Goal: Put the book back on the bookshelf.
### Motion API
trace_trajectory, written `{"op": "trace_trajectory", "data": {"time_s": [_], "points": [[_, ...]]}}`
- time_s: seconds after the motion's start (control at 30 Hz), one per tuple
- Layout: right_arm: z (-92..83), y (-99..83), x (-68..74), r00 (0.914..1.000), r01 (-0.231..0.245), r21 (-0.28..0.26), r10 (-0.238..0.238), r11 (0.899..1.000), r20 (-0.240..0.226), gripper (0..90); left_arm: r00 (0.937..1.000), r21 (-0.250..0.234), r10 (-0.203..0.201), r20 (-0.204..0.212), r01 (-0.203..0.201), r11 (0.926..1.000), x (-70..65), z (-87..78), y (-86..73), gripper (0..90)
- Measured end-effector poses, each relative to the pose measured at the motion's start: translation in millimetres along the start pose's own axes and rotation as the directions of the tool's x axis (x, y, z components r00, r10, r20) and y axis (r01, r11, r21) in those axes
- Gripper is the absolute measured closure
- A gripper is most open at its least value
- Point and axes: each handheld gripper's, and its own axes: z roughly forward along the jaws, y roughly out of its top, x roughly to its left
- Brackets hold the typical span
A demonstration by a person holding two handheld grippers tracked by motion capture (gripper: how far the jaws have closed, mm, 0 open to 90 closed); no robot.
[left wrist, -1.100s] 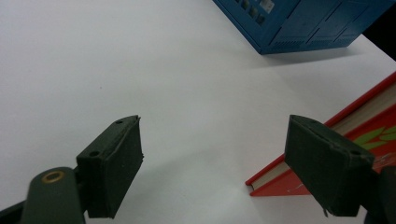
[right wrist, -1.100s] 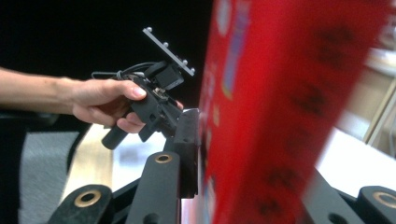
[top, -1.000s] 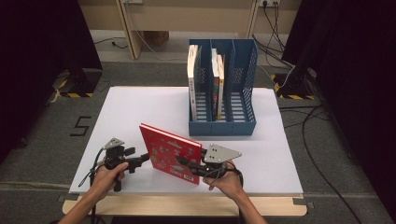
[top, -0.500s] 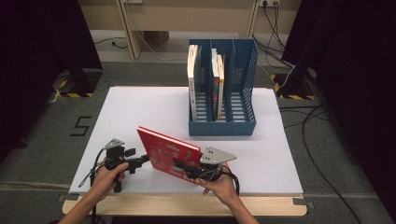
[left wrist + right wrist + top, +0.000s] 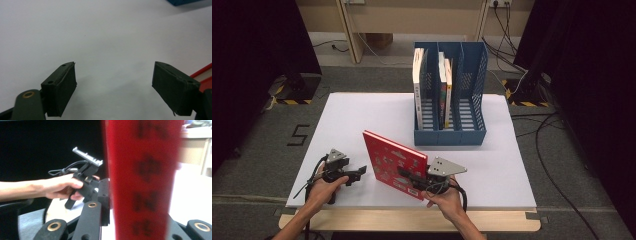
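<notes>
I have the right hand-held gripper point(image 5: 412, 179) clamped on the near lower edge of a thin red hardcover book with pale cover print point(image 5: 393, 161), its jaws having just been closing until the pads pinch the spine edge, as the right gripper view shows with the red spine point(image 5: 143, 180) standing between them. The book is tipped up on the white tabletop point(image 5: 362, 115), leaning back and to the left, in front of the blue plastic three-slot file rack point(image 5: 451, 136) but well apart from it. My left hand-held gripper point(image 5: 357, 173) hovers just beside the book's left edge, jaws partly spread and empty over bare white surface in the left gripper view, where a red corner of the book point(image 5: 203, 76) peeks in at the right. Two of the rack's slots already hold upright books: a white-spined one point(image 5: 417, 80) in the left slot, a pair point(image 5: 444, 87) in the middle; the right slot looks free. My worry from here: the grip sits low and near one corner, so the book could pivot or slide out of the pads when lifted. Swung carelessly toward the rack, its leading corner could catch on a divider or the front lip, nudging the rack or knocking the standing books askew.
</notes>
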Motion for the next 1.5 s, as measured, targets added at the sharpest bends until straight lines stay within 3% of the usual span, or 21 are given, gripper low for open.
{"op": "trace_trajectory", "data": {"time_s": [0.1,0.2,0.37,0.53,0.6,0.67,0.7,1.2,1.5], "points": [[0.4,1.2,-2.1,0.9999,0.010,-0.004,-0.010,1.000,-0.011,77.9,0.9999,0.011,-0.010,0.000,0.010,0.9999,1.7,2.4,-1.2,18.7],[1.7,1.4,-2.9,0.9999,0.006,-0.011,-0.006,1.000,-0.013,77.9,1.0000,0.018,0.005,-0.008,-0.004,0.9998,0.3,3.0,-1.2,18.4],[5.8,1.0,-3.3,0.9997,0.010,-0.021,-0.011,1.000,-0.022,77.9,0.9974,0.046,0.064,-0.034,-0.062,0.9970,-6.5,6.1,-0.6,14.2],[10.5,3.7,-2.9,0.9994,0.012,-0.033,-0.013,0.999,-0.033,78.2,0.9978,0.046,0.059,-0.031,-0.058,0.9973,-6.0,6.2,-0.6,14.0],[11.6,6.7,-3.6,0.9996,0.001,-0.048,-0.003,0.999,-0.029,78.7,0.9981,0.044,0.055,-0.030,-0.053,0.9976,-6.1,6.3,-0.6,14.0],[10.6,9.7,-5.5,0.9985,-0.042,-0.081,0.039,0.996,-0.040,79.2,0.9979,0.044,0.058,-0.029,-0.056,0.9974,-5.8,6.3,-0.5,14.0],[9.7,12.0,-7.5,0.9988,-0.031,-0.077,0.028,0.997,-0.041,79.1,0.9980,0.044,0.057,-0.028,-0.056,0.9975,-5.8,6.4,-0.6,13.9],[-23.7,27.9,-20.6,0.9977,-0.018,-0.121,0.026,0.992,0.063,79.2,0.9978,0.048,0.060,-0.029,-0.059,0.9971,-5.7,6.1,-0.5,13.8],[-43.9,32.8,-27.5,0.9894,-0.041,-0.153,0.061,0.987,0.132,79.2,0.9980,0.046,0.057,-0.028,-0.056,0.9974,-5.8,6.3,-0.6,13.8]]}}
